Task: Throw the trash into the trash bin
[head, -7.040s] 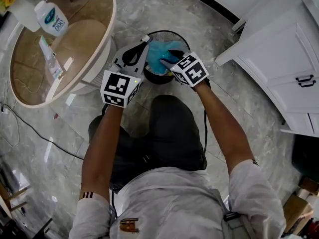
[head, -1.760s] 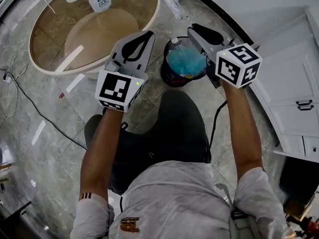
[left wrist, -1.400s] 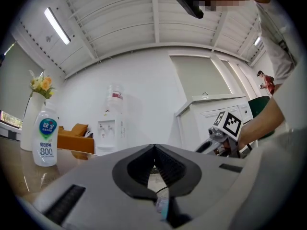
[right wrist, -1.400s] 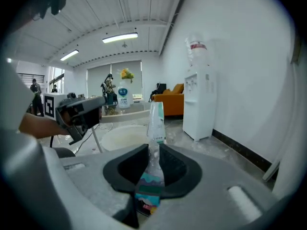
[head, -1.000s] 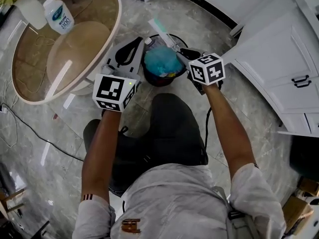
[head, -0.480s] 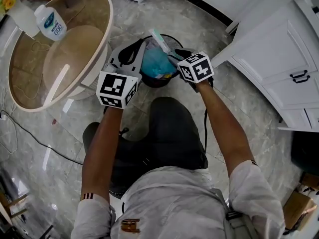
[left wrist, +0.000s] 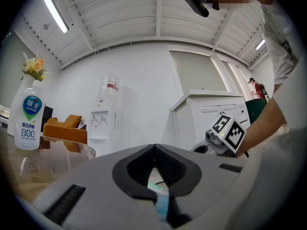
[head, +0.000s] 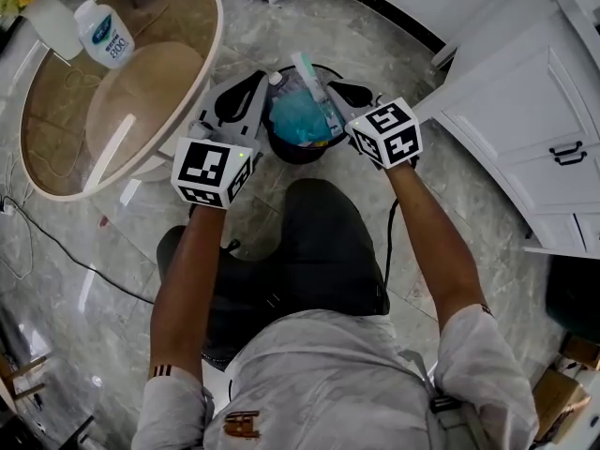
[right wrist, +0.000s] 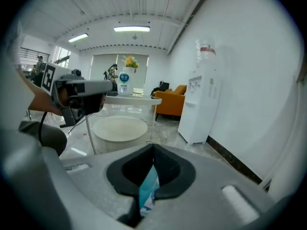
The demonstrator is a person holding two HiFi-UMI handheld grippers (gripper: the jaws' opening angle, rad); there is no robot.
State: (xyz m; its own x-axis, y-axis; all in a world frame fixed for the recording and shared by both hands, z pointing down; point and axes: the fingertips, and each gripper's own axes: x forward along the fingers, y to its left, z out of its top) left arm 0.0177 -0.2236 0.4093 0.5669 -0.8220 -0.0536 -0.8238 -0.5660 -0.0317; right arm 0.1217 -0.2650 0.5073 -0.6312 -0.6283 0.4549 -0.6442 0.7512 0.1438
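Marble floor [head: 112, 251] is carrying the trash bin [head: 298, 150] between both grippers: the right gripper [head: 336, 90], jaws just closing tight on the teal wrapper [head: 312, 87], is holding it over the bin's mouth, long axis running far-left to near-right, while the left gripper [head: 255, 82] is hovering just left, jaws together, empty.

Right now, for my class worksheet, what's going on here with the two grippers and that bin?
A person holds a gripper in each hand over a small black trash bin. Crumpled blue trash lies in it, and a long teal-and-white wrapper leans across it. The right gripper, jaws just closed, apparently on nothing, sits beside the wrapper. The left gripper is shut and empty at the bin's other side.
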